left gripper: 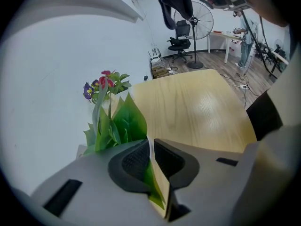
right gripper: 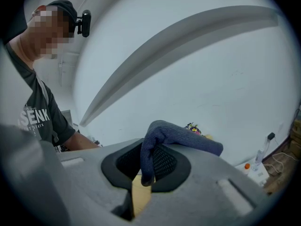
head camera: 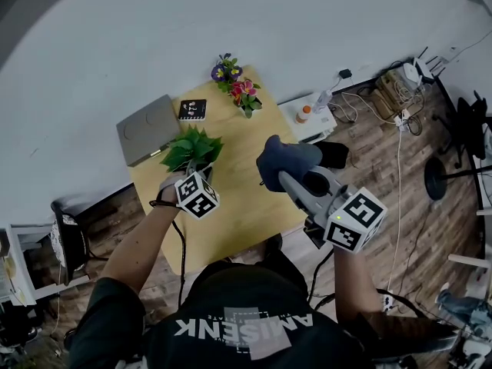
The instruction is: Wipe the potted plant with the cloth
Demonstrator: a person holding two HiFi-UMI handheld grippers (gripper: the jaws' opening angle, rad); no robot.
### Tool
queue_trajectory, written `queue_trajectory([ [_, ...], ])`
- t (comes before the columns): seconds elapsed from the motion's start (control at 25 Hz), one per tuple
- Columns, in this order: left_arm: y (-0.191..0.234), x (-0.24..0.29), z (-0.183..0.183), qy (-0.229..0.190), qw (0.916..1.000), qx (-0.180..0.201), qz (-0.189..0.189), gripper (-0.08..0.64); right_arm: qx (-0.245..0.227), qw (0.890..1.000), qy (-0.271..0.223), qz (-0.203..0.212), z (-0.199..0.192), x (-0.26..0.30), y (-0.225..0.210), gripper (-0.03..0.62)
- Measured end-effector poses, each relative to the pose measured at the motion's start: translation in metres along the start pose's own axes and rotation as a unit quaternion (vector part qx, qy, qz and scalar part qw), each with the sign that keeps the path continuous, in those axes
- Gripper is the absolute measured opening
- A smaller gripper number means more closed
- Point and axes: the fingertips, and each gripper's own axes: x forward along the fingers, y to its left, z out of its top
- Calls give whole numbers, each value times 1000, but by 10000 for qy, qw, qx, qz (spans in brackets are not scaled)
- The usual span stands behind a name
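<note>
**A:** Where's the plant?

**B:** The plant [head camera: 194, 147] is on the table [head camera: 238, 206], by the wall-side edge, nr the left corner. It's upright and just beside a grey box [head camera: 146, 131] that sits on that corner.

**A:** L claw?

**B:** My L claw [left gripper: 151, 160] is right at the plant, pointing steeply down into the leaves. The jaws are only a slit apart, w/ one leaf [left gripper: 150, 187] in the slit. The leaf lies vs. one pad and bare wood shows by the other, so I see no squeeze on it.

**A:** And the R claw?

**B:** My R claw [right gripper: 149, 163] is clamped on the cloth [right gripper: 179, 133]. It's dark blue; one fold hangs down btwn the pads and the rest flops over the top of one jaw. I hold it roughly level, up over the table's right edge and apart from the plant. The cloth touches no leaf.

**A:** Anything else on the table?

**B:** Flowers [head camera: 235, 83] at the far corner, same wall-side edge. A small black square [head camera: 192, 110] lies btwn them and the box. The middle and near edge are plain wood.
</note>
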Motion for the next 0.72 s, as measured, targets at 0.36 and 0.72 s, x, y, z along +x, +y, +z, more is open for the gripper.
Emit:
queue_trajectory([
  [0.36, -6, -10, 3, 154, 9985, 310, 421, 78, -114, 9997, -60, 199, 3, -14, -1, 28],
  [0.72, -7, -71, 25, -239, 9929, -876, 772, 89, -396, 9962, -114, 770, 25, -31, 10, 28],
])
